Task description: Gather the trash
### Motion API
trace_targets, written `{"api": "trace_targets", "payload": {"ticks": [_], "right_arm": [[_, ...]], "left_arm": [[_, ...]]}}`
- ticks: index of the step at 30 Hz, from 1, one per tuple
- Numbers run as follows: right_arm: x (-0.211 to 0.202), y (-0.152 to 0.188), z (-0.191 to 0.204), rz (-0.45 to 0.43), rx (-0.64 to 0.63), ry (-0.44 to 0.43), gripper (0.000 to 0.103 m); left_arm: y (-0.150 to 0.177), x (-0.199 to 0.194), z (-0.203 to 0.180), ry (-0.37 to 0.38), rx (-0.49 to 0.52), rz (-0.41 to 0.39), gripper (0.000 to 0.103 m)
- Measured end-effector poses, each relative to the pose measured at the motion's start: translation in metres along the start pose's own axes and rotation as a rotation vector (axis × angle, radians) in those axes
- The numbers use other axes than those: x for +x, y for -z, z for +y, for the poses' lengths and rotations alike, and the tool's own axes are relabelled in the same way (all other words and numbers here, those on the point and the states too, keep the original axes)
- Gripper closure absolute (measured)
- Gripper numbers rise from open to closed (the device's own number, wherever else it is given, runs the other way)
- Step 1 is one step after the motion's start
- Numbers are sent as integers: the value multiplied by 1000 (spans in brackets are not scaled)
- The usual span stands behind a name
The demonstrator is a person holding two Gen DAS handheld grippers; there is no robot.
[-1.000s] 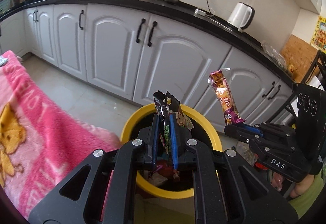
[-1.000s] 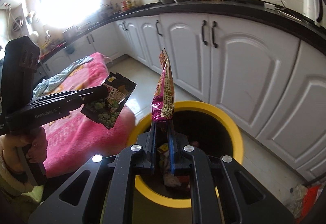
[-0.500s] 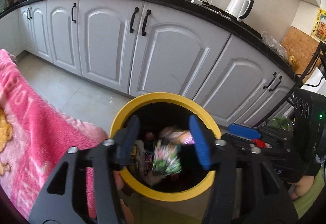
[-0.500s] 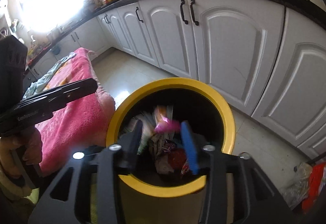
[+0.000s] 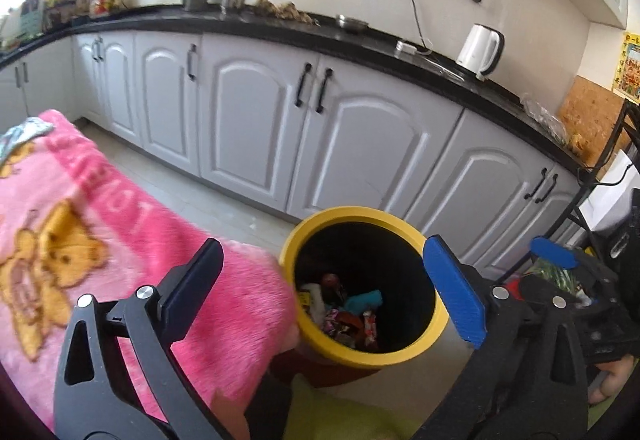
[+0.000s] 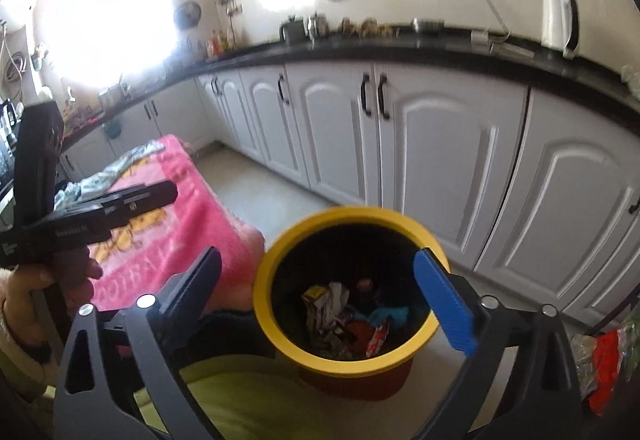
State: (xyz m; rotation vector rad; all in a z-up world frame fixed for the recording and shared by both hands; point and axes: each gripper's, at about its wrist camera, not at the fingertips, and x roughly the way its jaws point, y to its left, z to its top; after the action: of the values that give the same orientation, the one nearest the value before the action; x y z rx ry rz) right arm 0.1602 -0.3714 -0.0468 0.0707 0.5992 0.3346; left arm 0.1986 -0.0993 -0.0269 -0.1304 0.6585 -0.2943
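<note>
A yellow-rimmed trash bin [image 5: 416, 356] stands on the floor by the white cabinets, with several snack wrappers [image 5: 344, 316] lying inside. It also shows in the right wrist view [image 6: 280, 344] with the wrappers [image 6: 344, 316] in it. My left gripper [image 5: 320, 288] is wide open and empty above the bin's near side. My right gripper [image 6: 320, 292] is wide open and empty over the bin. The right gripper shows at the right edge of the left wrist view [image 5: 556, 260], and the left gripper at the left of the right wrist view [image 6: 132, 200].
A pink blanket with a bear print [image 5: 80, 224] covers a surface left of the bin. White cabinets [image 5: 360, 144] under a black counter run behind. A white kettle [image 5: 480, 52] stands on the counter. A bag of trash [image 6: 604, 360] lies at the right.
Both grippers let go of their wrappers into the bin, opened wide and pulled up and back from it. The wrappers now lie inside.
</note>
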Motion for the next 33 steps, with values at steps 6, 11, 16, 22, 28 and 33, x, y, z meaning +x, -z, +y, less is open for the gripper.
{"api": "trace_targets", "payload": {"ticks": [6,11,16,22,28,33], "right_arm": [[-26,5,33,-60,-31,50,6],[-41,21,59,-81,-62,64,6],[-51,34,75,-136,-79,70,6],[-60,51,85,-207,-68,92,6],[-67,63,88,-254,-53,125,6],[-84,72,92,-345,-47,152,6]], "left_arm": [[7,-43,14,-60,-22,-53,11],[18,-74,20,-105,-27,-93,11],[31,-94,17,-122,-12,-126,11],[52,-112,9,-158,21,-207,11],[70,-121,5,-174,29,-260,11],[81,-126,6,-175,22,-306,11]]}}
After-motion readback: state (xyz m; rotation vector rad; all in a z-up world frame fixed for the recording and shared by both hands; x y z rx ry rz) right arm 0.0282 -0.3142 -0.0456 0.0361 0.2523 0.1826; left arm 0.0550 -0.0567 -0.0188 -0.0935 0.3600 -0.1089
